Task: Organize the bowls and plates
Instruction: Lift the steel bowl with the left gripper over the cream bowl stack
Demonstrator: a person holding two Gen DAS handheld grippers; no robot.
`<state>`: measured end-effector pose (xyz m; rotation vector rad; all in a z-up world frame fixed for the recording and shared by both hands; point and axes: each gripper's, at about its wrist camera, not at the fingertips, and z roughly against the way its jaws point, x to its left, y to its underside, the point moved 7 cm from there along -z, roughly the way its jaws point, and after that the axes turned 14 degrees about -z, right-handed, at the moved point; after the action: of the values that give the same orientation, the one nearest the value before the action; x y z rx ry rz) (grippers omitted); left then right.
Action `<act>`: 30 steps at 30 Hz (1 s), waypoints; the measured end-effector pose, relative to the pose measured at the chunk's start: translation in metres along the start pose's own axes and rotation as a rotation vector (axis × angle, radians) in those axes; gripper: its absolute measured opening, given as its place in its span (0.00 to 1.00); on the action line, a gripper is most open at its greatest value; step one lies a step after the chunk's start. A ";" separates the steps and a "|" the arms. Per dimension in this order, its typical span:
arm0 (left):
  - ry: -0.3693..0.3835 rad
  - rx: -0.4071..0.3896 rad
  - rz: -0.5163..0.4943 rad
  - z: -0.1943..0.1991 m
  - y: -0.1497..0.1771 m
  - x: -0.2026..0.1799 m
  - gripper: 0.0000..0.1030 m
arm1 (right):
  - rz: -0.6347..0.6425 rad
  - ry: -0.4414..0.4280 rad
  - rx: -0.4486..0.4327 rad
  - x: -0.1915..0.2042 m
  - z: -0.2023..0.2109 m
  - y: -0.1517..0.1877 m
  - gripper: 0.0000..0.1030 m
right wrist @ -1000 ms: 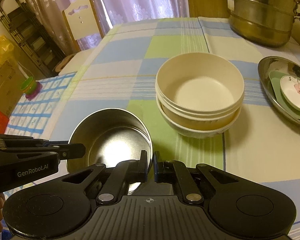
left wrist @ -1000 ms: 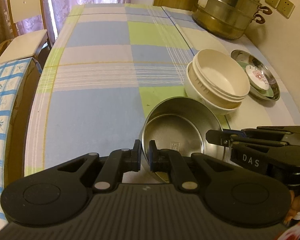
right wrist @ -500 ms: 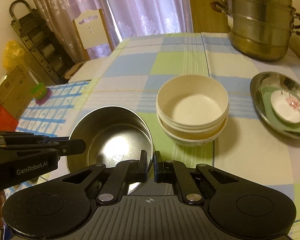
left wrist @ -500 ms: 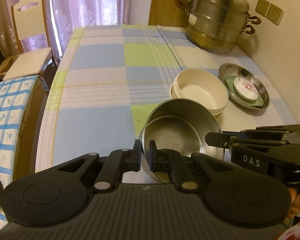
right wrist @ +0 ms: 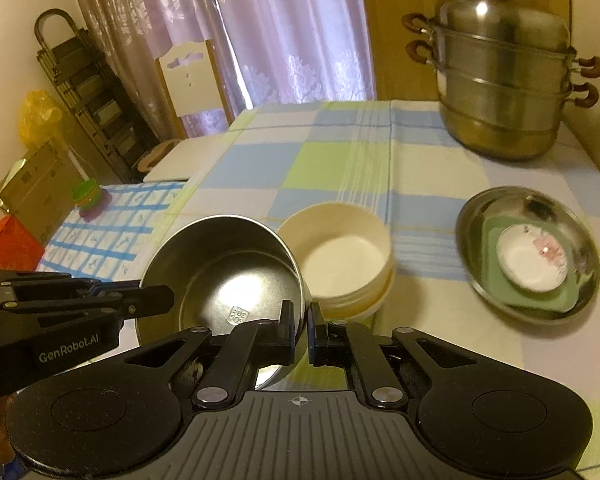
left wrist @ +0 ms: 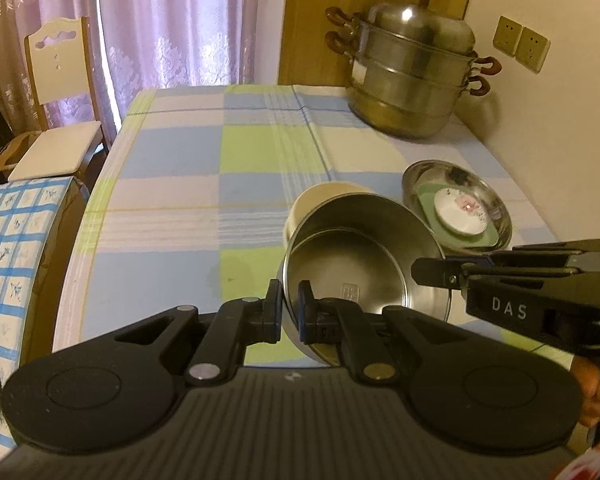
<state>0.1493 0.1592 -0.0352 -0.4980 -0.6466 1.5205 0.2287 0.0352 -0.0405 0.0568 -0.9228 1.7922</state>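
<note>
I have both tongs clamped on the rim of the steel bowl [left wrist: 356, 276]: my left tongs [left wrist: 289, 312] pinch its near-left rim, one finger inside the wall and one outside, and my right tongs [right wrist: 299, 328] grip the opposite side the same way. The steel bowl is deep and round with a brushed, dull-shiny inside, a flat bottom and a small square stamp on the floor; it sits tilted in the grip, its mouth tipped toward the cameras, raised over the near part of the worktop [left wrist: 172, 208] with its checked blue, green and white cloth. Just behind it stand the cream bowls [right wrist: 340, 256], nested in a stack, ribbed on the outside and plain matte inside; from the left wrist view the steel bowl covers most of them. Toward the right edge of the worktop lies a shallow steel dish [right wrist: 580, 248] holding a green square plate [right wrist: 496, 272] with a small white saucer [right wrist: 532, 256] on top, its pink motif too blurred for me to read. A lidded steel steamer pot [left wrist: 412, 80] stands at the far right corner.
</note>
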 end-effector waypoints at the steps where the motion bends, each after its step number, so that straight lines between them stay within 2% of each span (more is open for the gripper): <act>1: 0.000 -0.004 0.000 -0.001 -0.004 -0.002 0.06 | 0.004 -0.001 -0.004 -0.002 0.002 -0.005 0.06; 10: 0.017 -0.027 0.021 -0.022 -0.048 -0.003 0.06 | 0.014 -0.003 -0.023 -0.016 0.000 -0.060 0.06; 14: 0.032 -0.005 0.043 -0.040 -0.060 0.001 0.06 | -0.014 -0.004 0.003 -0.022 -0.014 -0.076 0.06; 30: 0.069 0.106 0.090 -0.093 -0.063 0.010 0.06 | -0.154 0.012 0.133 -0.055 -0.060 -0.094 0.06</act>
<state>0.2574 0.1777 -0.0618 -0.5022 -0.4924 1.6061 0.3520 0.0410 -0.0553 0.1963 -0.7692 1.7064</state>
